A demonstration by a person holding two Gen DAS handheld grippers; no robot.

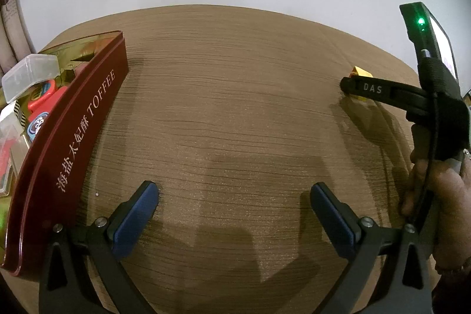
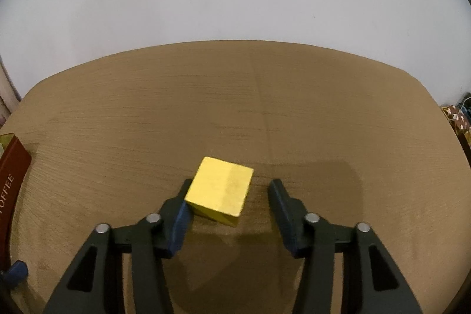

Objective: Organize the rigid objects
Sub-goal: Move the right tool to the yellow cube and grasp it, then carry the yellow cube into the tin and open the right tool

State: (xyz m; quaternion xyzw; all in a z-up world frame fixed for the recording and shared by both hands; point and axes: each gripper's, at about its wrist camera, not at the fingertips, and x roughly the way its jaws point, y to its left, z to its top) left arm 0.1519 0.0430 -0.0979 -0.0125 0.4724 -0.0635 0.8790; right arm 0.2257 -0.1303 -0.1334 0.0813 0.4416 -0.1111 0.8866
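My right gripper [image 2: 229,193] straddled the yellow cube [image 2: 220,190]. Its left pad [image 2: 181,222] touched it; the right pad stood clear, jaws not yet clamped.

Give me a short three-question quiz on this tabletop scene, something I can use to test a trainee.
1. True or false: the right tongs are clamped on the yellow block.
2. Which word is printed on the dark red box? A) COFFEE B) TOFFEE C) BISCUIT
3. What lies between the pads of the left tongs?

Key: 1. False: one pad touches the block, the other stands clear. 2. B. 3. Nothing, only bare wooden table.
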